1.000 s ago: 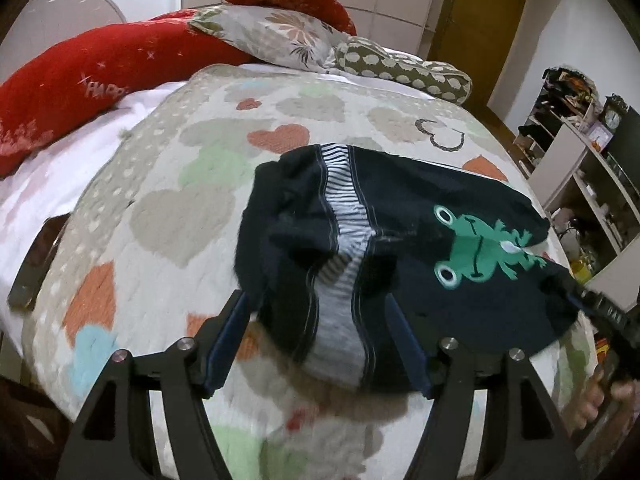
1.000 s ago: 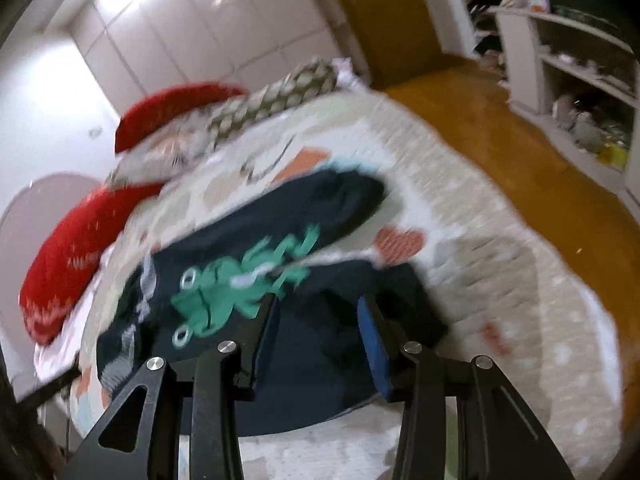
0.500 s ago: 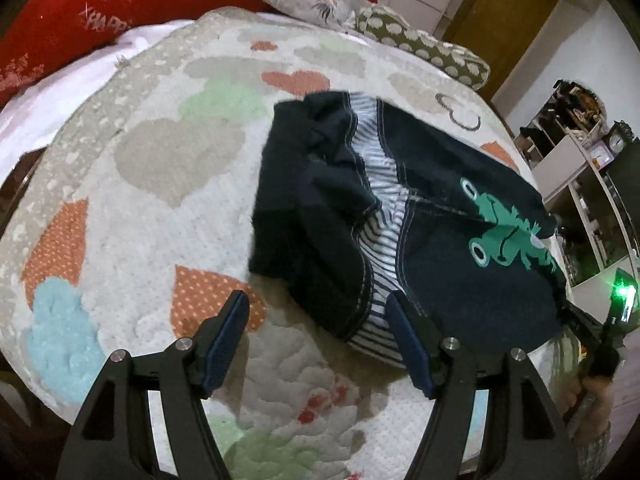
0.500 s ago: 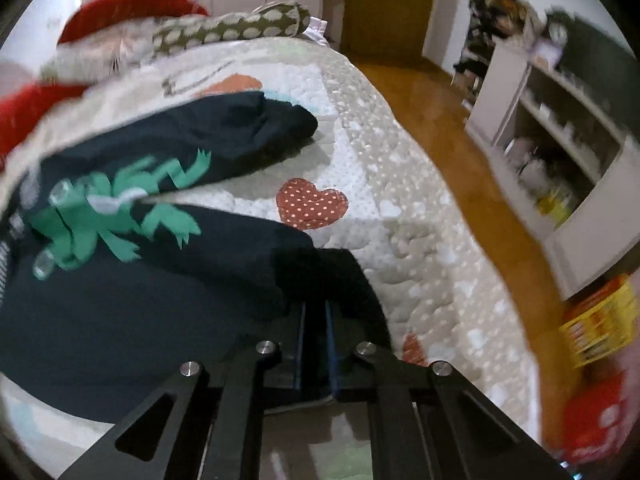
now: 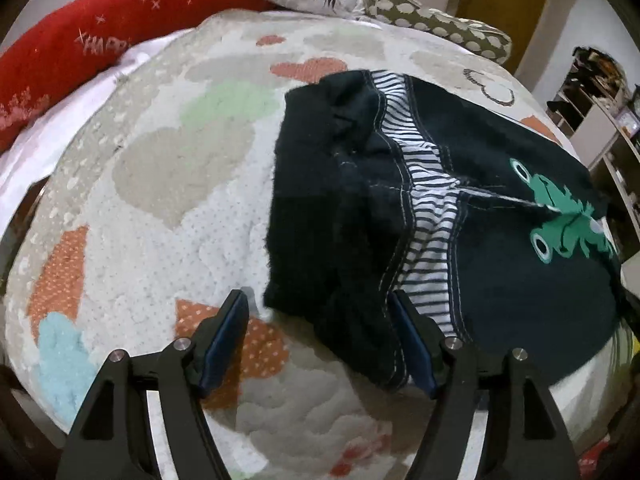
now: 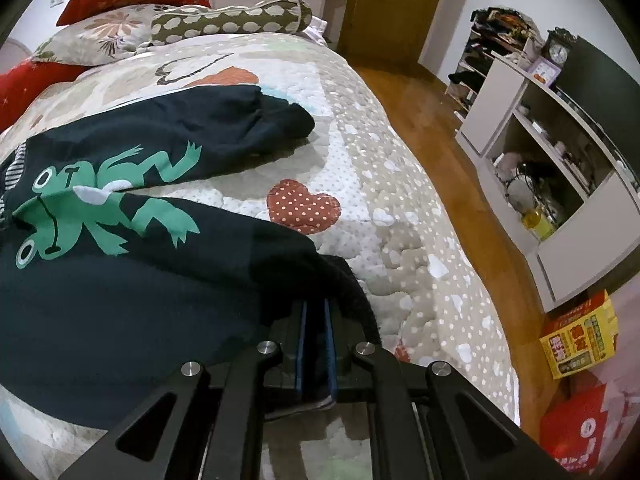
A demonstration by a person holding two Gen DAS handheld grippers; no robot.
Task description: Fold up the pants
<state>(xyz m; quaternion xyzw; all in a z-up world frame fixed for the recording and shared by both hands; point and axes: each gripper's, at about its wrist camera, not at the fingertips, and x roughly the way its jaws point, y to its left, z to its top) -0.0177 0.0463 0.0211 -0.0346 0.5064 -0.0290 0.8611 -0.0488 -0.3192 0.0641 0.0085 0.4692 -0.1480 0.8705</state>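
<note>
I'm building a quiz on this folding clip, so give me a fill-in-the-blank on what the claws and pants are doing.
The right claw is ____ on the pants.
The left claw is ____, straddling the waistband corner.
The green print on the pants shows a ____.
The waistband lining is ____.

Missing words: shut; open; frog; striped

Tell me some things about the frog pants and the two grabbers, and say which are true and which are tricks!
1. The right gripper is shut on the pants. True.
2. The left gripper is squeezed shut. False: it is open, around the waist end.
3. The frog is green. True.
4. The pants lie on the floor. False: they lie on the quilt.
5. The waistband has stripes. True.
</note>
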